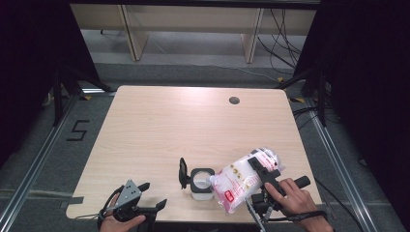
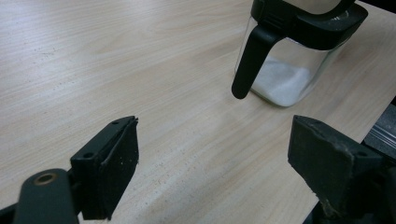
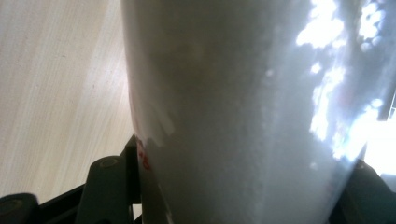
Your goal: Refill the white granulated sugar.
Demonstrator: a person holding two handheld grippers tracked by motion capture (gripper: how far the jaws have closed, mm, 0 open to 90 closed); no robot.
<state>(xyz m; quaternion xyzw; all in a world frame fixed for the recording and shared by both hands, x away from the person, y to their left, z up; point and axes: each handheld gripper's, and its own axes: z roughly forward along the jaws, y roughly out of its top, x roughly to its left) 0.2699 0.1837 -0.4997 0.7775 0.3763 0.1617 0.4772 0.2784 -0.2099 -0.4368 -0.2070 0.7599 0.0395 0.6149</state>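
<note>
In the right gripper view the bag (image 3: 243, 112) is a pale blur cut off by the top and bottom edges and hides the right hand-held gripper's (image 3: 233, 186) pads, while in the left gripper view the jar's (image 2: 289, 70) top is cropped.

Bright, even light fell from above on the table (image 1: 159, 125), while the room's sides stayed black. The high view was soft and grainy. In the right gripper view the bag (image 3: 243, 107) was blurred, with white glare patches upper right.
</note>
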